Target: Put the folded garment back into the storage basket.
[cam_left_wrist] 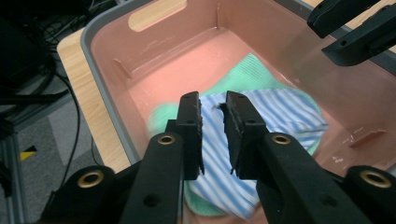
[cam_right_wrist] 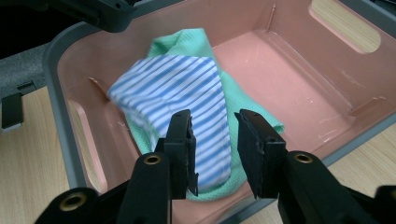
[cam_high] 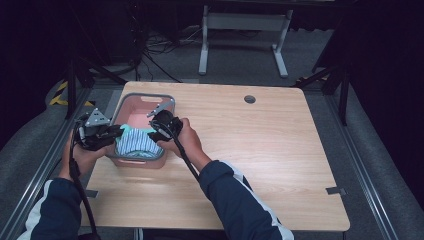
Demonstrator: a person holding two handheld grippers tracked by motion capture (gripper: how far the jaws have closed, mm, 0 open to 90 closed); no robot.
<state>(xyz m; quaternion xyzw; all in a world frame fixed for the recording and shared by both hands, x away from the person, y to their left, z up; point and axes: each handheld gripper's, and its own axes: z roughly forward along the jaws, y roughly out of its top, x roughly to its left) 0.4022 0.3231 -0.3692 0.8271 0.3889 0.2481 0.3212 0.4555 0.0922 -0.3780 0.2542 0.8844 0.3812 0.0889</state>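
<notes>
A pink basket with a grey rim (cam_high: 148, 95) stands at the table's left side. In its near end a blue-and-white striped cloth (cam_high: 136, 143) lies on a green cloth (cam_high: 127, 129). My left gripper (cam_high: 117, 132) reaches over the basket's left rim and my right gripper (cam_high: 155, 134) over its right rim. In the left gripper view the left gripper (cam_left_wrist: 214, 100) is narrowly open just above the striped cloth (cam_left_wrist: 285, 112) and the green cloth (cam_left_wrist: 247, 74). In the right gripper view the right gripper (cam_right_wrist: 215, 119) stands open over the striped cloth (cam_right_wrist: 173, 84), holding nothing. The cloth looks blurred.
The wooden table (cam_high: 260, 150) stretches bare to the right, with a round cable hole (cam_high: 249, 99) near its far edge. Behind it stand a white table frame (cam_high: 243, 22) and floor cables (cam_high: 160, 42). The far half of the basket floor (cam_right_wrist: 289, 60) is bare.
</notes>
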